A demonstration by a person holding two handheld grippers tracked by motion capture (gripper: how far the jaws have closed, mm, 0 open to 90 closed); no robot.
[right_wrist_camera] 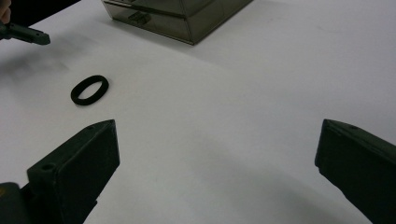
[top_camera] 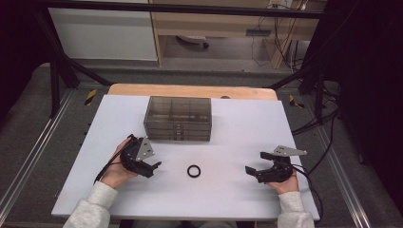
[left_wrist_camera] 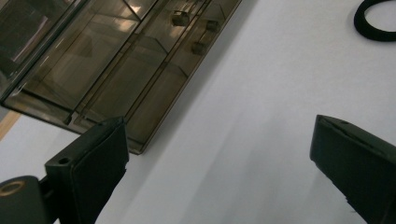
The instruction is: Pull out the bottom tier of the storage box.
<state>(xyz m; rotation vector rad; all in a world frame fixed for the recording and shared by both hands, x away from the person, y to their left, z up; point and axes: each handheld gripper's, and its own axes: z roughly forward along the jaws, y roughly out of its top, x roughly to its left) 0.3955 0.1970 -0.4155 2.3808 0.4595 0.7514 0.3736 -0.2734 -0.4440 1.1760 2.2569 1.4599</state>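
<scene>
Both the left gripper [top_camera: 153, 166] and right gripper [top_camera: 252, 163] are hovering wide open and empty, apparently approaching the black rubber ring [top_camera: 193, 171], which needs one closing on it.

a white table top [top_camera: 237, 137] is lying over a wooden board [top_camera: 190, 90] that is showing at the far edge. grey floor [top_camera: 28, 123] is spreading to left and right. a wooden desk [top_camera: 223, 23] is standing far off, cables [top_camera: 280, 42] hanging beneath, black frame bars [top_camera: 62, 57] crossing.

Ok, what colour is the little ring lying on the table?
Black. The ring stands out best against the white table in the right gripper view.
</scene>
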